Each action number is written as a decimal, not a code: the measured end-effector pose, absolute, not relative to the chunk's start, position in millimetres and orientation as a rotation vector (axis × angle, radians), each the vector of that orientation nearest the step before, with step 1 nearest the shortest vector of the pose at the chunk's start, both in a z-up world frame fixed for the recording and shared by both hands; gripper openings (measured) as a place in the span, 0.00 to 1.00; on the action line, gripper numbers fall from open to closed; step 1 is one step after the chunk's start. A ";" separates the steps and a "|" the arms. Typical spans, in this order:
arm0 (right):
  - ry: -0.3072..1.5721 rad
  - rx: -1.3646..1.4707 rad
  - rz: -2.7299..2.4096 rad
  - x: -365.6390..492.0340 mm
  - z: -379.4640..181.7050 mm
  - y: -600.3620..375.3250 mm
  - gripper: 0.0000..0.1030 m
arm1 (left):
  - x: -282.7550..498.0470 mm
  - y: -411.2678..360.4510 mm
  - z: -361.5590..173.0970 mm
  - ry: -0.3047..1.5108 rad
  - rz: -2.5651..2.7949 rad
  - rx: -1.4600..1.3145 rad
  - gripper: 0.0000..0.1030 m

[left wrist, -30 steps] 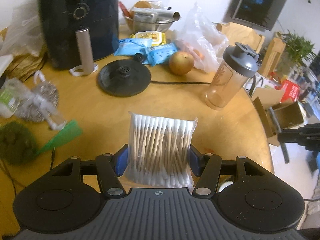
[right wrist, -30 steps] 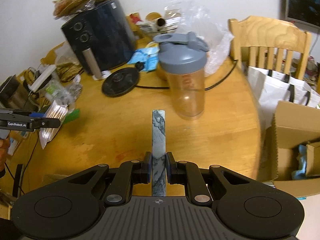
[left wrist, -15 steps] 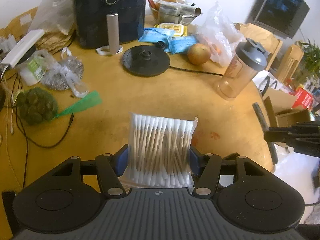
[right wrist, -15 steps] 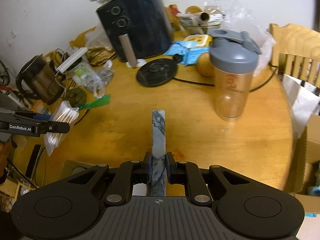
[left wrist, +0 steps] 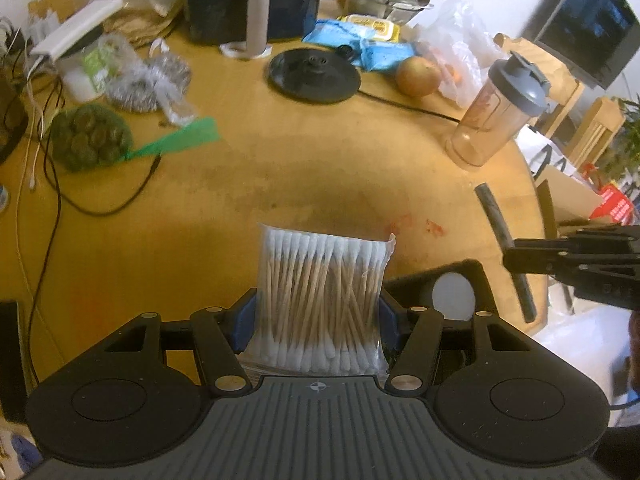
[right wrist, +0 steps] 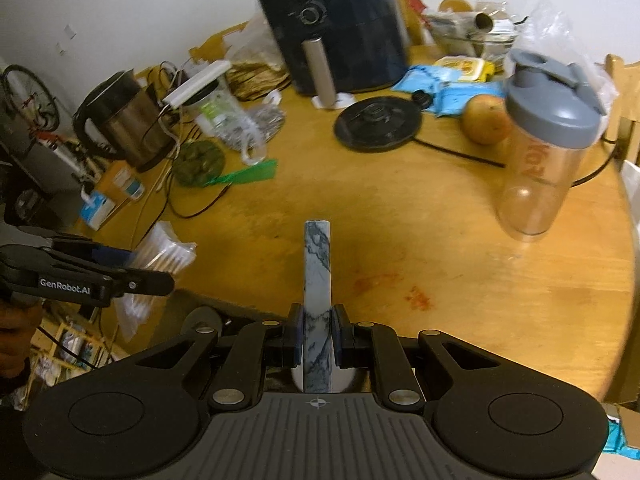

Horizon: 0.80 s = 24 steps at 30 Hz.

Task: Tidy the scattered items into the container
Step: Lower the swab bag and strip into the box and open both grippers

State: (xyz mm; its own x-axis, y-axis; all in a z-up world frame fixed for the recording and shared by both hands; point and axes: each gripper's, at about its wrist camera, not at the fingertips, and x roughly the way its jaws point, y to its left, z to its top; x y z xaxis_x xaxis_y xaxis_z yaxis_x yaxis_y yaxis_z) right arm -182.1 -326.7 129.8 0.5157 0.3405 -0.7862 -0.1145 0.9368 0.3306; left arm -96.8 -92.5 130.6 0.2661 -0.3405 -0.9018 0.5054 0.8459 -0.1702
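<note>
Left hand-held gripper [left wrist: 318, 314] is clamped on the cotton swab pack [left wrist: 322, 300], centre of the left view. Right hand-held gripper [right wrist: 317, 334] is clamped on the marbled bar [right wrist: 317, 280]. A dark tray [left wrist: 448, 276], probably the container, shows low right of the pack, over the counter [left wrist: 320, 152]. Recommended: bring both over it, lower, then release.
</note>
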 end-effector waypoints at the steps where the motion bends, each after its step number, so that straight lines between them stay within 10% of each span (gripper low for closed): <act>1: 1.001 0.252 0.287 -182.3 128.4 -323.8 0.16 | -98.4 -90.5 129.0 1.180 -0.571 0.152 0.57; 13: 1.099 0.251 0.412 -190.0 112.2 -288.6 0.18 | -109.4 -81.3 114.1 1.267 -0.564 0.050 0.60; 18: 1.101 0.225 0.393 -193.9 111.4 -285.2 0.83 | -113.5 -77.8 110.3 1.287 -0.556 0.016 0.70; 24: 1.098 0.224 0.378 -195.9 111.6 -288.6 0.93 | -115.8 -79.1 112.7 1.267 -0.519 0.037 0.86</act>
State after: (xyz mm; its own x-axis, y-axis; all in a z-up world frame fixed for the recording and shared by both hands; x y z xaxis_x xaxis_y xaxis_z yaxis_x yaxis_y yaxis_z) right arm -195.9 -288.6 111.6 0.4004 0.4052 -0.8219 -0.1865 0.9142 0.3598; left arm -115.8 -79.1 112.7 0.2001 -0.3512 -0.9147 0.3916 0.8844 -0.2539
